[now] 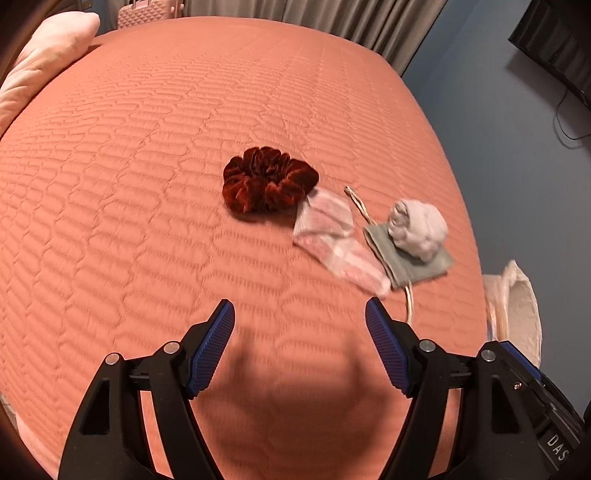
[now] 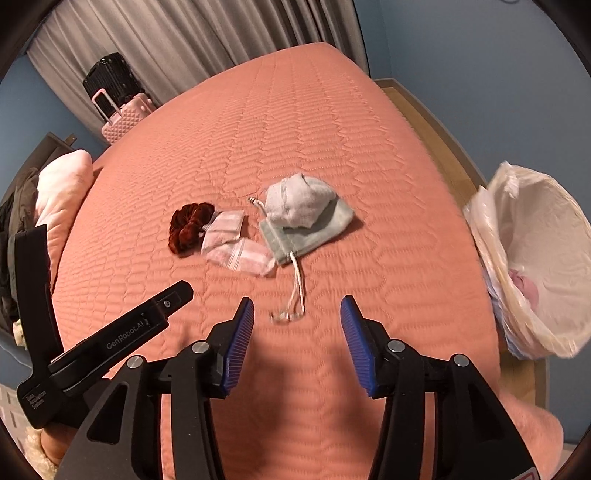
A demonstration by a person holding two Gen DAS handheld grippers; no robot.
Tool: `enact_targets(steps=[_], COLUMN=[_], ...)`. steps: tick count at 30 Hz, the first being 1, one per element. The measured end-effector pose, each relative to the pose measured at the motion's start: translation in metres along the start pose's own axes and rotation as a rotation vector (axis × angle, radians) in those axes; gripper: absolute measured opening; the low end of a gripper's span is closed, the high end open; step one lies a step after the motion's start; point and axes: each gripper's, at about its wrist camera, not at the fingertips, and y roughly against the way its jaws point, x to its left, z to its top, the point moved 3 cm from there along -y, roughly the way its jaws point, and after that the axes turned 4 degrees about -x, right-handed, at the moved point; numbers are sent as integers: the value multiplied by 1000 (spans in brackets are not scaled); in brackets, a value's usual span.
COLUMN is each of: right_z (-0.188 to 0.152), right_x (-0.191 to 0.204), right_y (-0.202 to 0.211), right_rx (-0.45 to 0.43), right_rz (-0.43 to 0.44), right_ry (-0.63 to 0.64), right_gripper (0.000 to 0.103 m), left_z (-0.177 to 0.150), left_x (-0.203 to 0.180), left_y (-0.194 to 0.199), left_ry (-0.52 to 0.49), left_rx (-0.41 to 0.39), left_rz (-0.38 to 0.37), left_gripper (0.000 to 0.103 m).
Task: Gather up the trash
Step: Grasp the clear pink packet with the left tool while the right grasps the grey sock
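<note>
Right wrist view: both ribbed-padded tools, left tool (image 1: pixel 300 310) and right tool (image 2: pixel 297 308), spread above quilted bedspread (image 2: pixel 332 140), crumpled tissue (image 2: pixel 295 205) atop pouch (image 2: pixel 332 221)

One dark red velvet scrunchie (image 1: pixel 269 180), one clear plastic wrapper (image 1: pixel 334 236), one grey drawstring pouch (image 1: pixel 417 264), one crumpled white tissue (image 1: pixel 417 225), one lined trash bin (image 2: pixel 535 273), one pink pillow (image 1: pixel 44 62), two suitcases (image 2: pixel 122 107)

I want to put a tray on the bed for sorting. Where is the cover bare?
The bed cover is bare from the pillow across to the scrunchie, and beyond it toward the curtains. It is crowded beside the scrunchie: plastic bags, pouch and crumpled tissue, near the bin.
</note>
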Motion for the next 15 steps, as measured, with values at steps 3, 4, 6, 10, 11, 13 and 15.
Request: enact_targets(steps=[3, 4, 6, 10, 11, 13, 15], right_z=[14, 19, 28, 44, 48, 54, 59], right_x=[2, 4, 5, 5, 5, 5, 4], right_y=[-16, -23, -35, -61, -67, -79, -87], right_rx=[3, 5, 11, 28, 32, 40, 44], right_rz=[-5, -8, -13, -24, -29, -37, -40], right_ry=[-10, -14, -20, -29, -28, -32, -37], right_gripper=[49, 49, 49, 49, 49, 49, 49], left_z=[14, 17, 24, 31, 32, 34, 38], left_x=[-1, -1, -2, -4, -4, -6, -7], left_y=[-17, -22, -35, -56, -61, -66, -67], left_ry=[2, 4, 9, 25, 30, 29, 21], left_rx=[6, 8, 21, 51, 59, 63, 54], left_rz=[5, 4, 10, 10, 13, 14, 16], left_gripper=[70, 70, 70, 69, 68, 66, 60])
